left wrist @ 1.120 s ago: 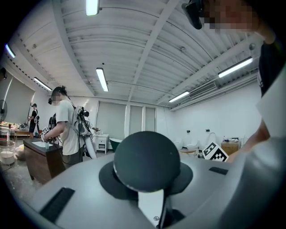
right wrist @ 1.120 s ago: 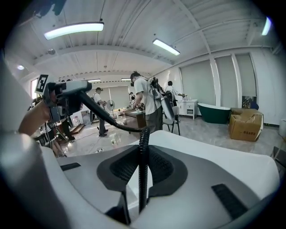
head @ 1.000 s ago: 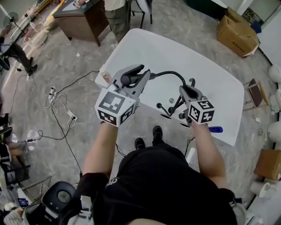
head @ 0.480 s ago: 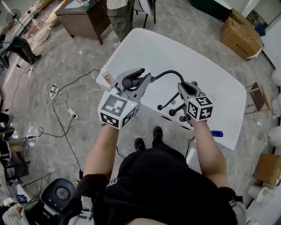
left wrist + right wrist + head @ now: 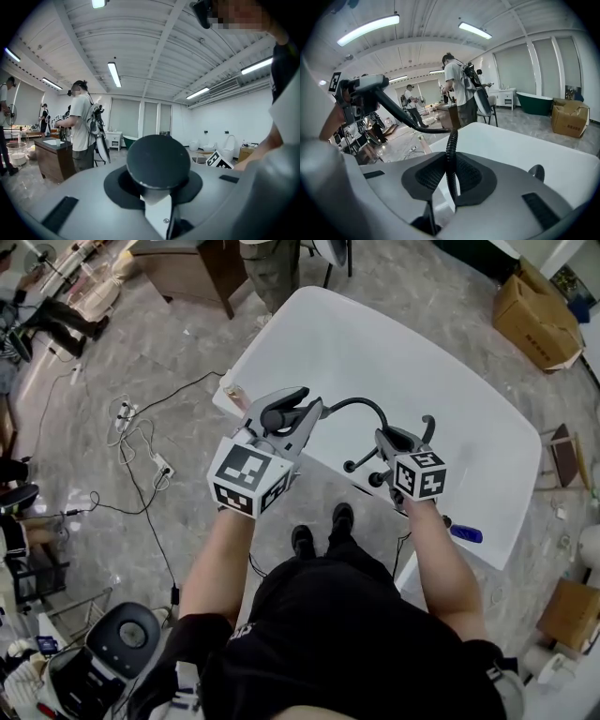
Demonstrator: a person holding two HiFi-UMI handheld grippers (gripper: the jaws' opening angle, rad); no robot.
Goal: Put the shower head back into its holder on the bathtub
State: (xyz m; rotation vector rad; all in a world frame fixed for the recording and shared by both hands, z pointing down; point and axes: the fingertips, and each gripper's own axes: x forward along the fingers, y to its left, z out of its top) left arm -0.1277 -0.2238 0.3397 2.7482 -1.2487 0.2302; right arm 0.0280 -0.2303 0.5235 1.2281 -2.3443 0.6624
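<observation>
Lower than a second ago over the glossy white tub [image 5: 375, 343], the left gripper [image 5: 298, 413] clamps the round, matte-black shower head [image 5: 158, 159] above the near rim, and the right gripper [image 5: 389, 439] pinches its ribbed black hose [image 5: 450, 154].

Head view: from my head, steeply down over my torso and arms; both grippers near, white bathtub [image 5: 422, 362] just beyond them.
Left gripper view: rides my left gripper [image 5: 298, 409], faces about level along its jaws; shower head [image 5: 158, 159] very near, room far behind.
Right gripper view: rides my right gripper [image 5: 392, 440], tilts down along its jaws; hose [image 5: 450, 154] very near, bathtub beyond.
Shared: hose and bathtub in head and right gripper views; standing person [image 5: 82, 126] far off in both gripper views; right gripper view catches my left gripper at its left.
</observation>
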